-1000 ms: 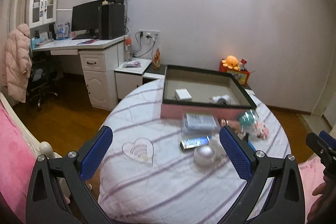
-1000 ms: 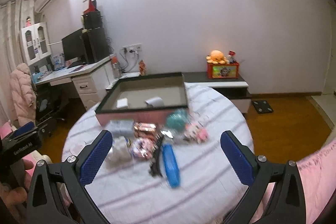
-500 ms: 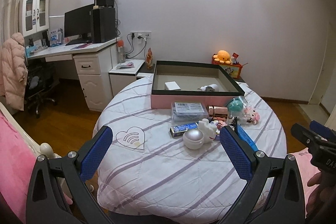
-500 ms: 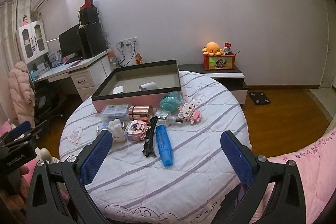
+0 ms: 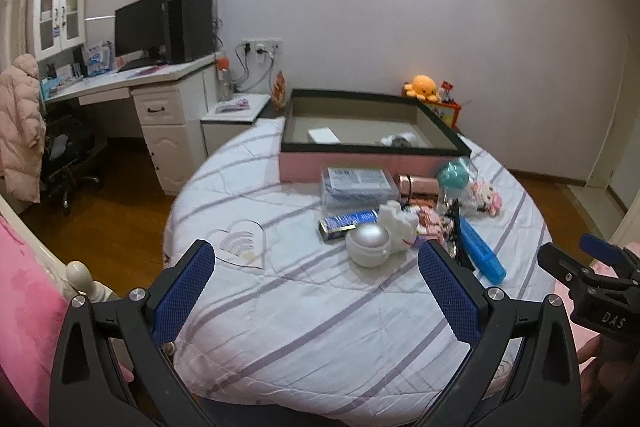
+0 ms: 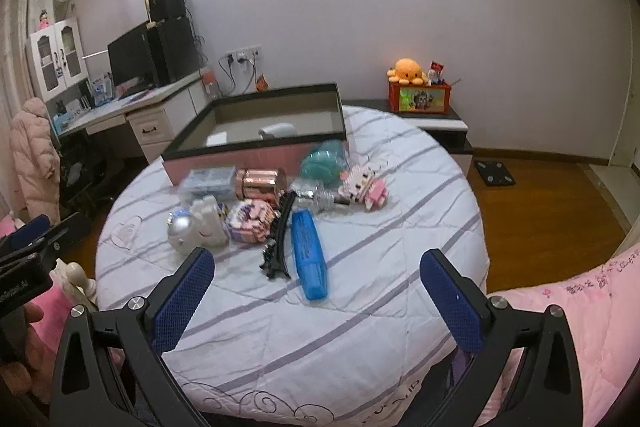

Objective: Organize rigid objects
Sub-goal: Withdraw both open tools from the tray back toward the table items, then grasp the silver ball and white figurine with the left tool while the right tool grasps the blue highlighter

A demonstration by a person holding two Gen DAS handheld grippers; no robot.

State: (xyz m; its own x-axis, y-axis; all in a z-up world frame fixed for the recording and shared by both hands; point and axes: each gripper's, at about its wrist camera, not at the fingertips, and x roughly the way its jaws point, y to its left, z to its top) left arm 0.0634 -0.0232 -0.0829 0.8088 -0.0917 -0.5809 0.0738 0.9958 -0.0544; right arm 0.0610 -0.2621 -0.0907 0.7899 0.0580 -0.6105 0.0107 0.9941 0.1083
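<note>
Both grippers are wide open and hold nothing. The left gripper [image 5: 316,289] and the right gripper [image 6: 318,297] hang above the near part of a round table [image 6: 360,339] with a striped white cloth. The small things lie in a heap in the middle: a blue case [image 6: 309,253], a black hair clip [image 6: 278,239], a silver ball [image 5: 368,241], a white figure [image 5: 396,229]. Behind the heap stands an open pink box [image 5: 304,165], with two small white items inside
</note>
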